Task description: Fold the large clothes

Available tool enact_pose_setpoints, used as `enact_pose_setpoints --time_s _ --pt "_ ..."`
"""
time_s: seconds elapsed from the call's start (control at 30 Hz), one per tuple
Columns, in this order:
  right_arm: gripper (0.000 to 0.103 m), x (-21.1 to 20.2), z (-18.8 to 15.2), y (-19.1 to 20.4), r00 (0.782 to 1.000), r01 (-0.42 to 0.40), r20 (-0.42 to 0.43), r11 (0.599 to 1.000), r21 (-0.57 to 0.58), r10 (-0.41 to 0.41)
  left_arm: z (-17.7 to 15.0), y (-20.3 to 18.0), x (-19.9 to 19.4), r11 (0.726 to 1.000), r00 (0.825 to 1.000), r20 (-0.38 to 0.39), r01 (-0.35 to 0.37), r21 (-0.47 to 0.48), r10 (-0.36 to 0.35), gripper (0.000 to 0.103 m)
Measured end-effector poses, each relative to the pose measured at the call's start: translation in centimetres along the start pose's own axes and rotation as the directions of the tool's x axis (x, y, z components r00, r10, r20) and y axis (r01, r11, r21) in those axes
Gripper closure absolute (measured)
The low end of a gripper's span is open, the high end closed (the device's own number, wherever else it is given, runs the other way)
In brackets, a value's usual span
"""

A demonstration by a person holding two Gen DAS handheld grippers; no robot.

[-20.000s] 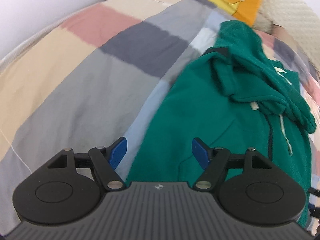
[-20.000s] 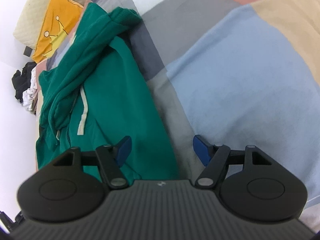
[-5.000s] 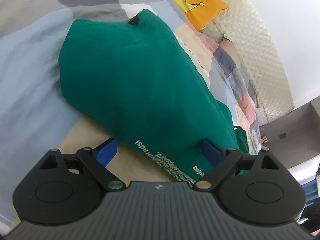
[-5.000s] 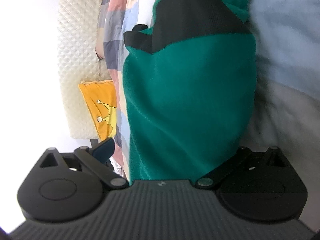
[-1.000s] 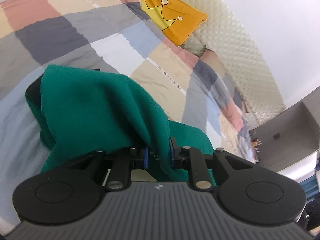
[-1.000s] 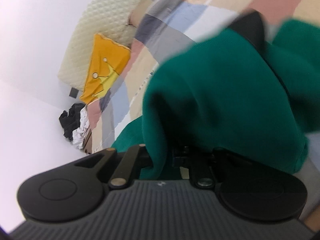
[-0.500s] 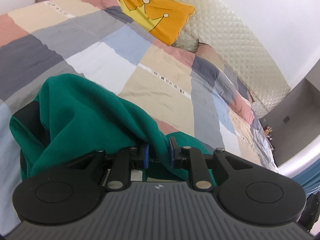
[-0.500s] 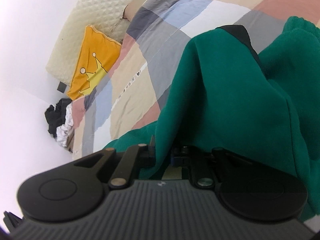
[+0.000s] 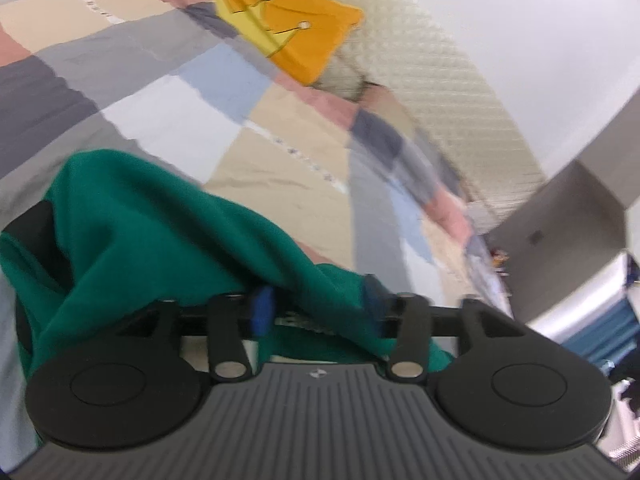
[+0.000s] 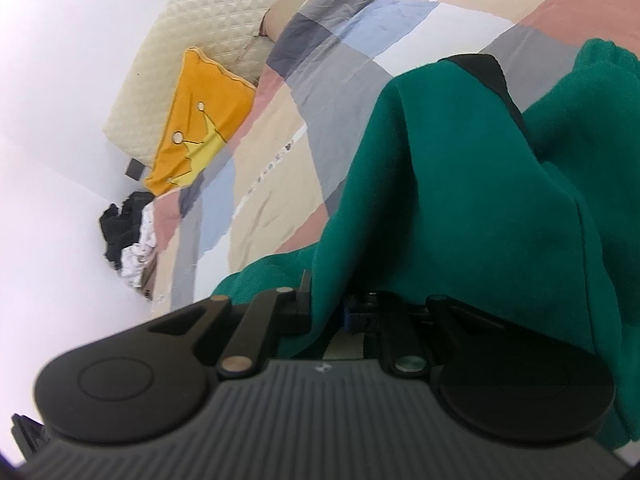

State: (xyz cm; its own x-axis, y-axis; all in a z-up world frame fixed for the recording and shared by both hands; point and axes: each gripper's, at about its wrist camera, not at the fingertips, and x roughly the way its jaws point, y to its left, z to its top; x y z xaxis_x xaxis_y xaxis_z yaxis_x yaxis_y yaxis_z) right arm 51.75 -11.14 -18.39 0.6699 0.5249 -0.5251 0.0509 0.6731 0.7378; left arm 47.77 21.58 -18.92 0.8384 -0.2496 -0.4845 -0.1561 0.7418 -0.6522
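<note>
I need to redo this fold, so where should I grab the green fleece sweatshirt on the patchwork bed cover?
Probably the doubled edge of the green fleece sweatshirt nearest the grippers, approached low from the near side. There the cloth hangs in a thin fold off the patchwork bed cover, where the right gripper already pinches it. The left gripper is opening around the same hem.

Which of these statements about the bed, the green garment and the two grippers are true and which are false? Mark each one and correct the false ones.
1. The green garment lies on a patchwork bedspread. True.
2. The right gripper is empty. False: green fabric is pinched between its fingers.
3. The orange cushion bears a crown design. True.
4. The left gripper is clamped tight on the cloth. False: its jaws are opening, with green fabric lying between them.
5. A heap of dark and white clothes sits on the orange cushion. False: it lies apart from it, by the wall.
</note>
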Motion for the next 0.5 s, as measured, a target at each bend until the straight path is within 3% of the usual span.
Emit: enact_pose_setpoints --time_s 0.07,0.1,0.17,0.2,0.37,0.5 --pt "0.068 -0.5 0.0 0.3 1.000 -0.023 0.001 1.000 -0.014 0.023 -0.2 -0.7 -0.9 0.999 1.000 0.004 0.025 0.030 -0.025 0.027" --pt "0.059 -0.9 0.0 0.5 0.999 -0.043 0.002 0.999 -0.021 0.044 -0.5 -1.2 -1.4 0.998 0.999 0.010 0.034 0.052 -0.034 0.025" --pt "0.026 -1.9 -0.3 1.0 0.994 -0.105 0.011 0.994 -0.036 0.106 -1.0 -2.0 -2.3 0.995 0.998 0.015 0.051 0.091 -0.053 0.023" --pt "0.022 -2.3 -0.6 1.4 0.992 -0.126 0.018 0.991 -0.050 0.127 -1.5 -2.6 -2.7 0.991 0.998 0.008 0.063 0.115 -0.064 0.023" --pt "0.019 -3.3 -1.7 3.5 0.986 -0.164 -0.002 0.973 -0.164 0.166 -3.6 -4.9 -3.4 0.977 0.999 -0.006 0.054 0.205 -0.054 0.023" --pt "0.022 -3.0 -2.2 5.0 0.994 -0.107 -0.022 0.945 -0.310 0.105 -4.2 -4.8 -2.8 0.967 0.995 0.033 -0.097 0.237 0.092 0.023"
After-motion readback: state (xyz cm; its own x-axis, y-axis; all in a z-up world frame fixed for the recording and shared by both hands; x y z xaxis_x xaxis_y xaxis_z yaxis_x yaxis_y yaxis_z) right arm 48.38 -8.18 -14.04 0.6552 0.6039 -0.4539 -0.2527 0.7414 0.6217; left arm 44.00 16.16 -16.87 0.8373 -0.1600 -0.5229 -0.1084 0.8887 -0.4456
